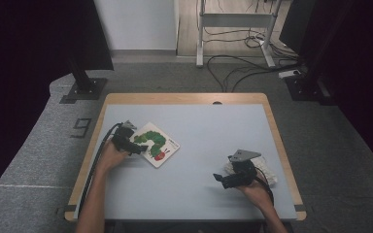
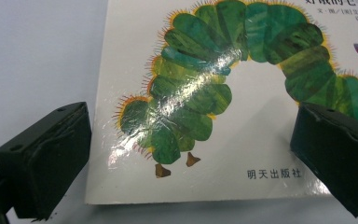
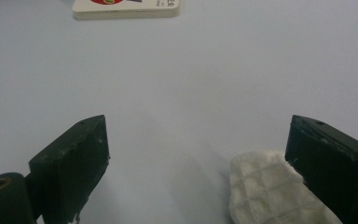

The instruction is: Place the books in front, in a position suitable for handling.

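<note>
A white board book (image 1: 156,144) with a green caterpillar on its cover lies flat on the left half of the table. My left gripper (image 1: 137,147) is open at the book's left edge. In the left gripper view its jaws (image 2: 191,151) stand wide over the book (image 2: 223,93): one jaw is over the bare table beside the cover, the other over the cover near the caterpillar's red head. My right gripper (image 1: 219,178) is open low over the table at the front right, with nothing held. A white quilted cloth (image 3: 265,193) lies against the inner side of its right jaw (image 3: 198,158).
The table (image 1: 199,121) has a pale blue top and a wooden rim. The white cloth (image 1: 266,169) lies near the right edge behind my right hand. The book's corner (image 3: 126,9) shows far ahead of the right gripper. Stands and cables are on the floor beyond the table.
</note>
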`<state>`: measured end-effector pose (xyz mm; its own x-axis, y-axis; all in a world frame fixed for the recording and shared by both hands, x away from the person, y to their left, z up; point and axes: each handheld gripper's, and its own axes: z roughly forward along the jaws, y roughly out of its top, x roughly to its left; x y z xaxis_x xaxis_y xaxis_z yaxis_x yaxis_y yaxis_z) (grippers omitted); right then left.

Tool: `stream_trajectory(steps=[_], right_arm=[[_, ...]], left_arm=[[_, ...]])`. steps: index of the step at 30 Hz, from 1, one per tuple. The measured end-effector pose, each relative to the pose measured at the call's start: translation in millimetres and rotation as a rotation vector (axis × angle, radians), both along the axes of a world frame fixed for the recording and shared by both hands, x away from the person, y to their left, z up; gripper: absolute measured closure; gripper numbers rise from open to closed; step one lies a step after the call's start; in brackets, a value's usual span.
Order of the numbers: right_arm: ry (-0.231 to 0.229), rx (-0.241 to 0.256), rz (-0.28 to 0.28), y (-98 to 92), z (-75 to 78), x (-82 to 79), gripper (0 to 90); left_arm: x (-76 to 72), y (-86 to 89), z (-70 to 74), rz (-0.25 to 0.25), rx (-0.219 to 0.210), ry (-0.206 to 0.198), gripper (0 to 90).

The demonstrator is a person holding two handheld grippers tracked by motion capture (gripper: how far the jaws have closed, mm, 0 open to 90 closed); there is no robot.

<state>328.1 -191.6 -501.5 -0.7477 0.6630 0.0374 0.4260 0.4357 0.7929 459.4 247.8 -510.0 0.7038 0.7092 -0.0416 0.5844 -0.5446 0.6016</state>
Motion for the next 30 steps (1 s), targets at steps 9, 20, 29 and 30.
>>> stream_trajectory(steps=[9,20,29,30], right_arm=[[0.001,-0.001,0.024,9.7,-5.0,-0.5,5.8],[0.010,-0.014,0.043,26.1,-9.5,2.5,5.8],[0.039,-0.007,0.036,35.1,-15.9,10.5,3.8],[0.041,-0.008,0.037,36.2,-16.4,11.6,3.7]], left_arm=[[-18.3,-8.6,-2.2,-0.037,-0.021,-0.017,0.0],[-43.6,-27.6,-1.6,-0.116,0.016,-0.021,0.0],[-59.0,-39.4,-2.1,-0.149,-0.003,-0.019,0.0],[-61.0,-41.2,-2.2,-0.152,-0.002,-0.018,0.0]])
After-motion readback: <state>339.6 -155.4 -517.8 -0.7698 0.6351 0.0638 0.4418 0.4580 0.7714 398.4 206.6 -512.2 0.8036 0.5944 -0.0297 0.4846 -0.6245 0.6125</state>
